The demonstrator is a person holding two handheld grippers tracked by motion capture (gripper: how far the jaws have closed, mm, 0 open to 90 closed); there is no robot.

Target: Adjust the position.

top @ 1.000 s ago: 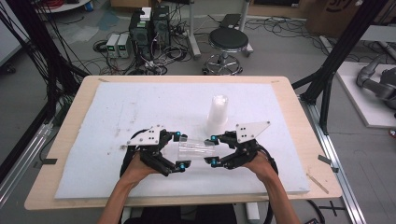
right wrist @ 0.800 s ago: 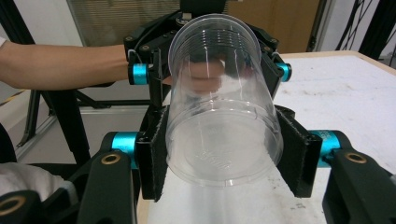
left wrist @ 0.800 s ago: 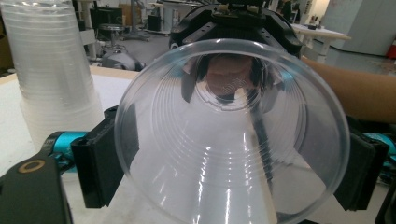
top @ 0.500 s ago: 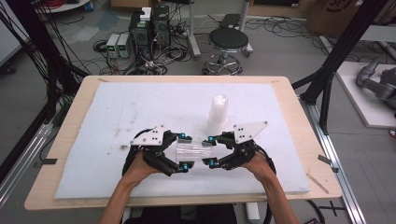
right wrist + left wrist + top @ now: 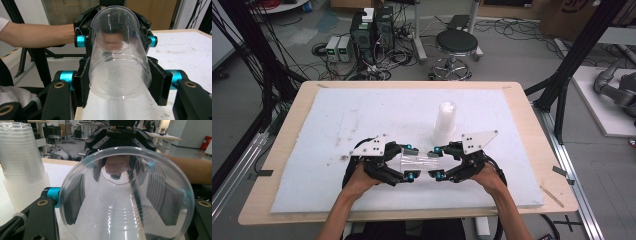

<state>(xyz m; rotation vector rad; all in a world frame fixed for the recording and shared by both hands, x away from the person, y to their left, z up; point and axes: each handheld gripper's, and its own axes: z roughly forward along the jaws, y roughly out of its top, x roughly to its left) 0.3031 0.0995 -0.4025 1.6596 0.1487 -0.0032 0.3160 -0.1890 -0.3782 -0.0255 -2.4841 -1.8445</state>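
A clear plastic cup (image 5: 419, 161) lies level above the white mat, held between both grippers. My left gripper (image 5: 411, 162) is shut on its open rim; the left gripper view looks straight into the cup (image 5: 125, 195), with my own jaws flanking the rim of the left gripper (image 5: 122, 205). My right gripper (image 5: 435, 162) is shut on the base end, its pads pressed to the sides of the cup (image 5: 120, 62). The two grippers face each other almost tip to tip. An upright stack of clear cups (image 5: 444, 122) stands just behind the right gripper.
A white foam mat (image 5: 362, 115) covers the wooden table (image 5: 532, 130). The cup stack (image 5: 22, 165) stands close on the left in the left gripper view. A stool (image 5: 457, 42) and computer boxes (image 5: 372, 30) stand on the floor beyond the far edge.
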